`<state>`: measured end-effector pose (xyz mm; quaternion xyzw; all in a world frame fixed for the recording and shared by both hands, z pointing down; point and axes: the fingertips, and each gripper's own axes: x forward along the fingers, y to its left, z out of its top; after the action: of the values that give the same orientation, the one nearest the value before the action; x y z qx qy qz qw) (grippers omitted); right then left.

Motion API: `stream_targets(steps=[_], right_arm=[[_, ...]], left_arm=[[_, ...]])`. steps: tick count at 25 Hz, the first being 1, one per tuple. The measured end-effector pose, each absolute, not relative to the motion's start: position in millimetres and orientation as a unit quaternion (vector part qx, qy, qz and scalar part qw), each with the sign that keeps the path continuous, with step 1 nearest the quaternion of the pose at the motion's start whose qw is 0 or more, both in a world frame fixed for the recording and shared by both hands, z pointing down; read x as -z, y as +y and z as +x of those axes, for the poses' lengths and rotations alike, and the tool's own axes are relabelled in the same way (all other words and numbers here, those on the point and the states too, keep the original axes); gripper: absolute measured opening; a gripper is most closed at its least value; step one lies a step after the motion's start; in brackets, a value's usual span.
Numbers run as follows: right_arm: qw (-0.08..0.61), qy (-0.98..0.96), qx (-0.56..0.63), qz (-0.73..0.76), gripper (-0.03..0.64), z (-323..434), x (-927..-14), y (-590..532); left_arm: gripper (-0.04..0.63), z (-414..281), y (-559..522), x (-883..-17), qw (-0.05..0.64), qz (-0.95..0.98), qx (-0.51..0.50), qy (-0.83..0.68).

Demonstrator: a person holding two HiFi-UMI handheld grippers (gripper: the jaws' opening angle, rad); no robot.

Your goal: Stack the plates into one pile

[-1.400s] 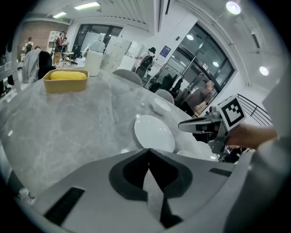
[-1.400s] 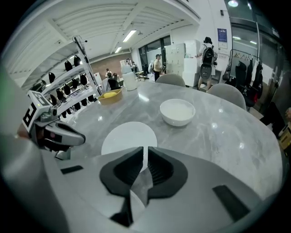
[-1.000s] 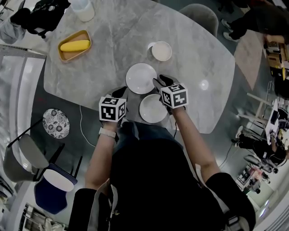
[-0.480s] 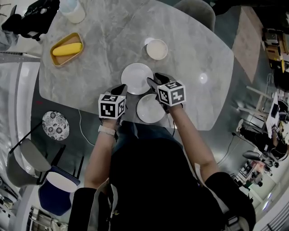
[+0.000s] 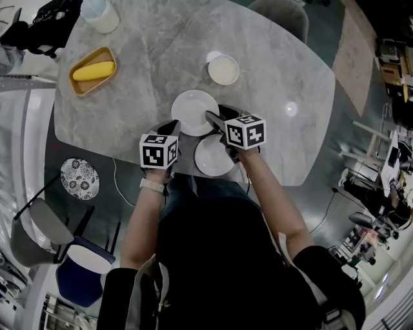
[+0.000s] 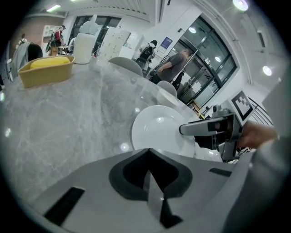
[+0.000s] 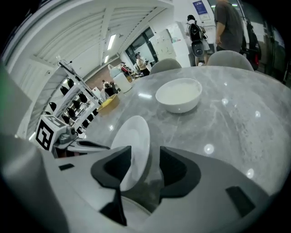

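Right tongs (image 7: 141, 159) have just been opening, jaws wide astride the far plate (image 5: 192, 109) at its four-o'clock rim; left tongs (image 6: 148, 154) pinched shut, empty; near plate (image 5: 211, 158) partly hidden beneath them.

This looks like a large open office or lab hall, not a home. A grey marble table (image 5: 161, 58) with plates (image 5: 193, 113) and a tray (image 5: 93, 69) on it is set like a dining corner. Around the table stand chairs (image 5: 277, 16) on a shiny grey floor (image 5: 322, 193). Well behind the table there are tall glass walls (image 6: 207, 68), white lockers (image 6: 113, 38) and standing people (image 6: 173, 66), some with backpacks. Above the table run long ceiling lamps (image 7: 111, 43). To the right of the table, well apart from it, stands cluttered gear (image 5: 390, 174).
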<state>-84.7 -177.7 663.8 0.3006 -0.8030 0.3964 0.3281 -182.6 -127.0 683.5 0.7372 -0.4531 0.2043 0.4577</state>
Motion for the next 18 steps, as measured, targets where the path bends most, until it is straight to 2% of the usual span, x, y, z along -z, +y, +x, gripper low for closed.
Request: stream_targets(steps=[7,14,18], right_arm=[[0.278,-0.793,-0.465,0.279,0.188,-96,-665,-171],[0.272,-0.790,-0.474,0.279,0.077,-96,-664,-172],[0.252,-0.788,-0.489,0.276,0.056,-97,-661,-168]], left_arm=[[0.009,-181,-128,-683,0.458,0.739,-0.204,-0.450],[0.009,-182,-129,-683,0.462,0.734,-0.207,-0.454],[0.009,-188,-127,-681,0.456,0.730,-0.214,-0.462]])
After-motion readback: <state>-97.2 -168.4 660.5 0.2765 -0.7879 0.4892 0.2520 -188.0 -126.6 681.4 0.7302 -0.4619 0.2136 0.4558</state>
